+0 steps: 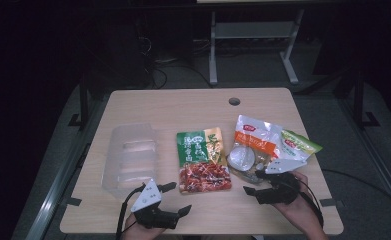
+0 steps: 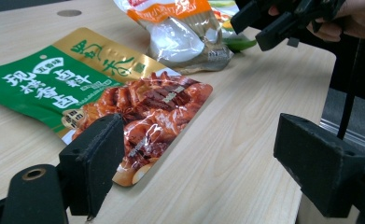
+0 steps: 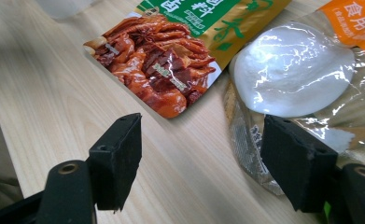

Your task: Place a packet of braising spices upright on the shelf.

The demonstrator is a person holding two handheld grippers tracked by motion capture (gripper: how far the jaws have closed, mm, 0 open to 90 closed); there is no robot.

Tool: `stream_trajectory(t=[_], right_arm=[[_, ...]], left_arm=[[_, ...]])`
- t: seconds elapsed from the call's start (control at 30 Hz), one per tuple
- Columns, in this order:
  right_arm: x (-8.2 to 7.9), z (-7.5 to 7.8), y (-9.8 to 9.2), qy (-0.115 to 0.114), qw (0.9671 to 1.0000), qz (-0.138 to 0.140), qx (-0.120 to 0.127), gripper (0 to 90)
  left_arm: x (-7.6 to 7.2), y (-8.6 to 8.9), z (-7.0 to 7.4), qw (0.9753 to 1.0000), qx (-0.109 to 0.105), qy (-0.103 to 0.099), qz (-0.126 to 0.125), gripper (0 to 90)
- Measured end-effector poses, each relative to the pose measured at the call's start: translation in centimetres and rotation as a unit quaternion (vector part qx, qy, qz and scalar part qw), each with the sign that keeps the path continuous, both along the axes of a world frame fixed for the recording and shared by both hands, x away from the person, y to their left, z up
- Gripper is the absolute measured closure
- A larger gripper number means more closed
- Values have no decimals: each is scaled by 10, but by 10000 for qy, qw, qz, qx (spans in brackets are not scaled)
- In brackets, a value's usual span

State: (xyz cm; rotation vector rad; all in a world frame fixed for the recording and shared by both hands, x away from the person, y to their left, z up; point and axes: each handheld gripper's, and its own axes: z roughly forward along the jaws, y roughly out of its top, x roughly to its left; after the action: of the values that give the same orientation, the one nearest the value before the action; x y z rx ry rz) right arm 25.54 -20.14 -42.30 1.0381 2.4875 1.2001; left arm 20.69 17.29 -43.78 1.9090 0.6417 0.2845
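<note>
Tools are both open and hold nothing. Left tool point(image 1: 177, 198) hovers over the near edge of the desk point(image 1: 263, 105), and the green and gold sauce packet point(image 1: 202, 160) lies flat just ahead of its jaws, to the right. Right tool point(image 1: 253, 182) is near the orange-labelled clear bag point(image 1: 250, 146); one jaw seems to be above the bag's edge, perhaps touching. Clear plastic tray point(image 1: 130, 157) stands beyond the left tool.
</note>
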Motion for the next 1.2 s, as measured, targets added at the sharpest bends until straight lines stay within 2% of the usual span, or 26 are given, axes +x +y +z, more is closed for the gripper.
stream_trajectory(t=[0.17,0.37,0.67,0.7,0.87,1.1,1.2], right_arm=[[1,0,-1,10,10000,-36,-12,288],[-1,2,1,-2,10000,-41,-11,288],[0,3,5,-31,10000,-34,-9,286],[0,3,5,-19,10000,-39,-7,286],[1,2,4,-16,10000,-34,5,286],[3,5,4,-58,10000,-71,34,287],[8,9,7,-102,9997,-199,12,289]], left_arm=[[0,-1,-1,10000,44,34,-1,161],[0,1,0,10000,2,-4,50,161],[15,-1,-3,9998,111,-11,164,171],[16,-1,-3,9998,114,-4,143,223],[24,-7,-8,9997,188,102,156,239],[22,-11,-10,9996,240,121,88,250],[18,-12,-8,9997,220,81,64,250]])
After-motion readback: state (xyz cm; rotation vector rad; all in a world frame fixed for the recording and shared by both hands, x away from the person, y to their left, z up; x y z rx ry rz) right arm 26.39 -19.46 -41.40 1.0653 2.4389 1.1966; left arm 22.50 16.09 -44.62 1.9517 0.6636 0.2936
